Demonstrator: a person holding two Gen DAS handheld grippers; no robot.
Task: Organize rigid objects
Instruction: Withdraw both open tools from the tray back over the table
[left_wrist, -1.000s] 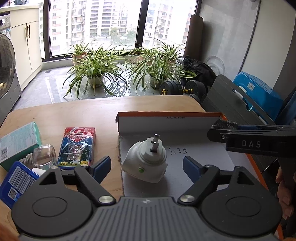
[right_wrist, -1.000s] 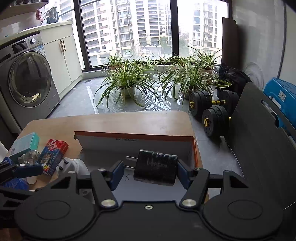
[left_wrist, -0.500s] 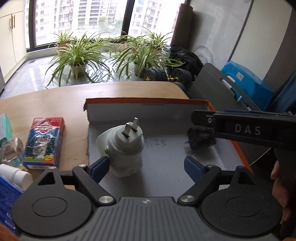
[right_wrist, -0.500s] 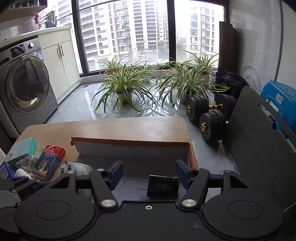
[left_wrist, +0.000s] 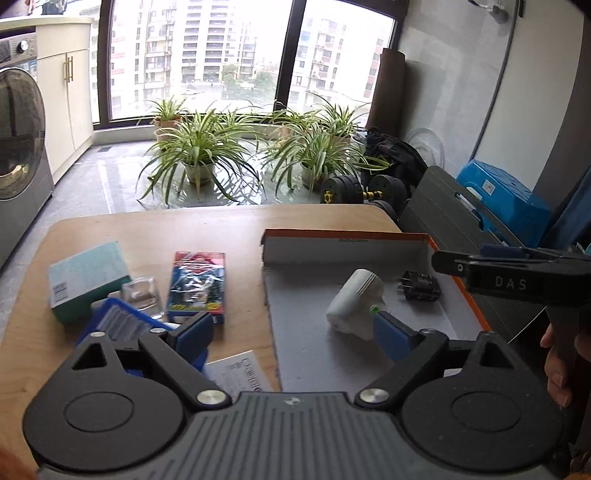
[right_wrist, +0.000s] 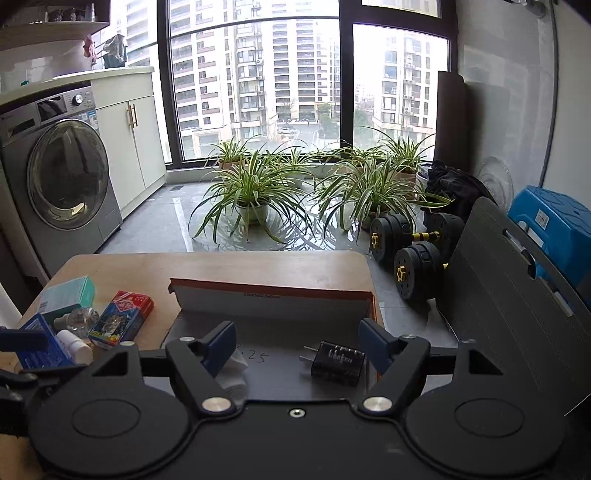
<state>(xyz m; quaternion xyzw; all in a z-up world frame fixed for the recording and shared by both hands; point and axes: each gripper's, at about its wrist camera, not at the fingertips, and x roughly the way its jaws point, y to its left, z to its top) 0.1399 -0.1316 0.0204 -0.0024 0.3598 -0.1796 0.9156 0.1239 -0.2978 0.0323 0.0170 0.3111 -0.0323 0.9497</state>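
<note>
An orange-edged cardboard box lid (left_wrist: 343, 236) (right_wrist: 273, 286) lies on the wooden table. Inside it lie a white plug adapter (left_wrist: 352, 304) on its side and a black charger (left_wrist: 421, 286) (right_wrist: 336, 363). My left gripper (left_wrist: 295, 332) is open and empty, raised above the lid's left edge; its right finger pad (left_wrist: 389, 334) is next to the white adapter. My right gripper (right_wrist: 297, 347) is open and empty above the lid, with the black charger just below between its fingers. The right gripper's side shows in the left wrist view (left_wrist: 517, 275).
Left of the lid lie a red card box (left_wrist: 197, 286) (right_wrist: 123, 319), a teal box (left_wrist: 88, 277) (right_wrist: 68, 295), a small glass bottle (left_wrist: 142, 297), a blue box (left_wrist: 114, 325) and a paper sheet (left_wrist: 240, 373). Plants, dumbbells (right_wrist: 410, 243) and a washing machine (right_wrist: 55, 184) stand beyond the table.
The right gripper opened, let the black charger drop into the lid and rose. The left gripper pulled back and left from the white adapter, which now lies on its side.
</note>
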